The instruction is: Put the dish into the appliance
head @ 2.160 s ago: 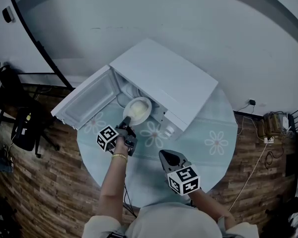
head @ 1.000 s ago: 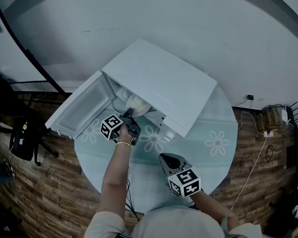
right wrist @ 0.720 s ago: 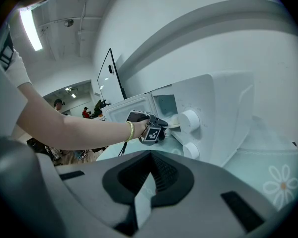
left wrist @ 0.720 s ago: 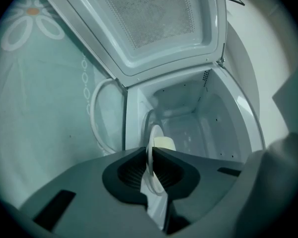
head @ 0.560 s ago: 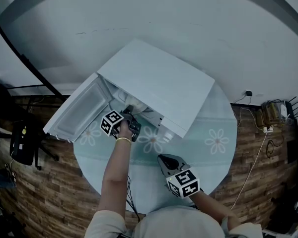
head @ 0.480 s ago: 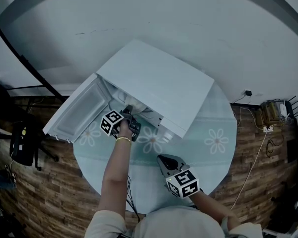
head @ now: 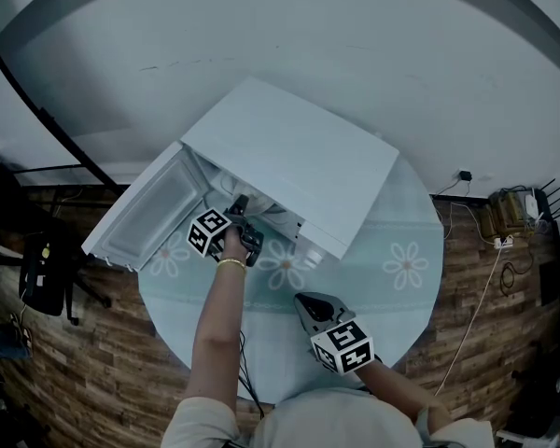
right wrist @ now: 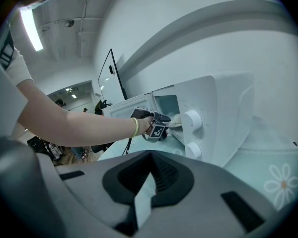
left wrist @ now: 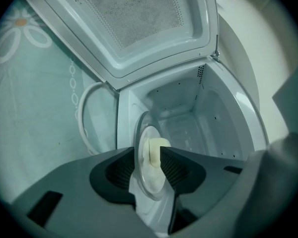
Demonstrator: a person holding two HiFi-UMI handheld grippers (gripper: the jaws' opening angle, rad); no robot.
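A white microwave (head: pixel 294 161) stands on the round table (head: pixel 392 278) with its door (head: pixel 149 215) swung open to the left. My left gripper (head: pixel 238 203) reaches into the cavity mouth. In the left gripper view the cream dish (left wrist: pixel 151 175) stands edge-on between the pads of the left gripper (left wrist: pixel 148 155), low at the cavity's front. The jaws have just been opening, and the dish rim sits loosely in the gap. The right gripper view shows the dish (right wrist: pixel 176 120) just inside the opening. My right gripper (head: pixel 303 301) hovers over the table's near side, shut and empty.
Two round knobs (right wrist: pixel 192 119) sit on the microwave's front panel, right of the opening. The open door blocks the table's left side. A dark chair (head: pixel 42 264) stands on the wood floor at left, and cables with a device (head: pixel 504 222) lie at right.
My left gripper has carried the dish forward from in front of the microwave into its cavity, where the top now hides it in the head view. The right gripper has stayed put.
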